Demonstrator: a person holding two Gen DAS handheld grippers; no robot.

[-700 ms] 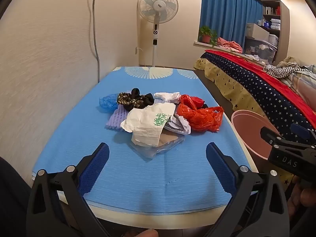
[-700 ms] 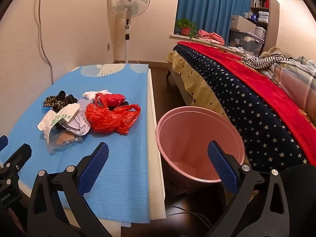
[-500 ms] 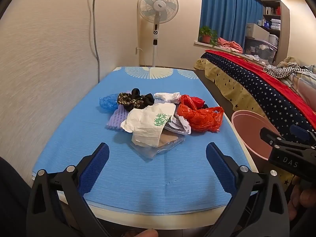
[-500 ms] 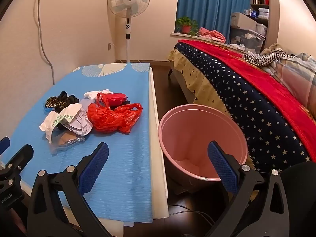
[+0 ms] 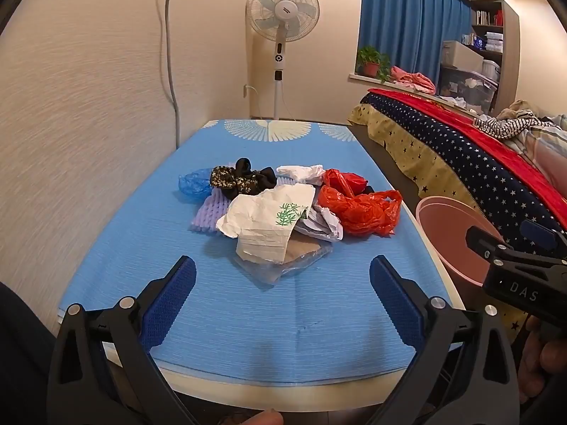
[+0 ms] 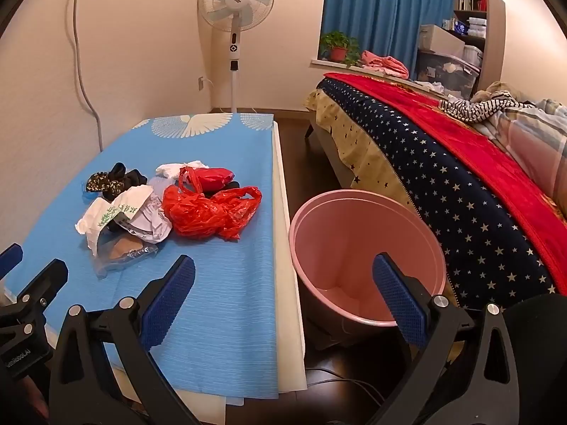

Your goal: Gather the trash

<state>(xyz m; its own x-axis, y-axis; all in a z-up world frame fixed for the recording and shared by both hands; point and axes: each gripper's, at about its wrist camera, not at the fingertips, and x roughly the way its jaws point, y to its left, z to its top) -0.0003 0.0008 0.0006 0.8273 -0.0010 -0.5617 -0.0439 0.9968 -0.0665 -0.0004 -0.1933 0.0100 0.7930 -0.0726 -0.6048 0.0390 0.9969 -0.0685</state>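
Observation:
A heap of trash lies mid-table on the blue mat point(image 5: 149, 233): a red plastic bag point(image 5: 358, 207) point(image 6: 209, 212), a white paper bag with a green leaf print point(image 5: 269, 209) point(image 6: 113, 212), a clear wrapper point(image 5: 287, 258), a blue bag point(image 5: 193, 184), black floral cloth point(image 5: 241, 177) and white tissue point(image 5: 301, 171). The pink bin point(image 6: 365, 244) point(image 5: 450, 226) stands on the floor right of the table. My left gripper point(image 5: 281, 294) is open and empty, short of the heap. My right gripper point(image 6: 283, 294) is open and empty, over the table edge and bin.
A wall runs along the table's left side. A standing fan point(image 5: 281, 17) is behind the table. A bed with a starred and red blanket point(image 6: 460, 163) stands right of the bin, with a narrow floor gap point(image 6: 294, 148) between.
The right gripper has drifted slightly forward and left; the heap and bin sit a little lower and larger in its view. The left gripper has barely moved.

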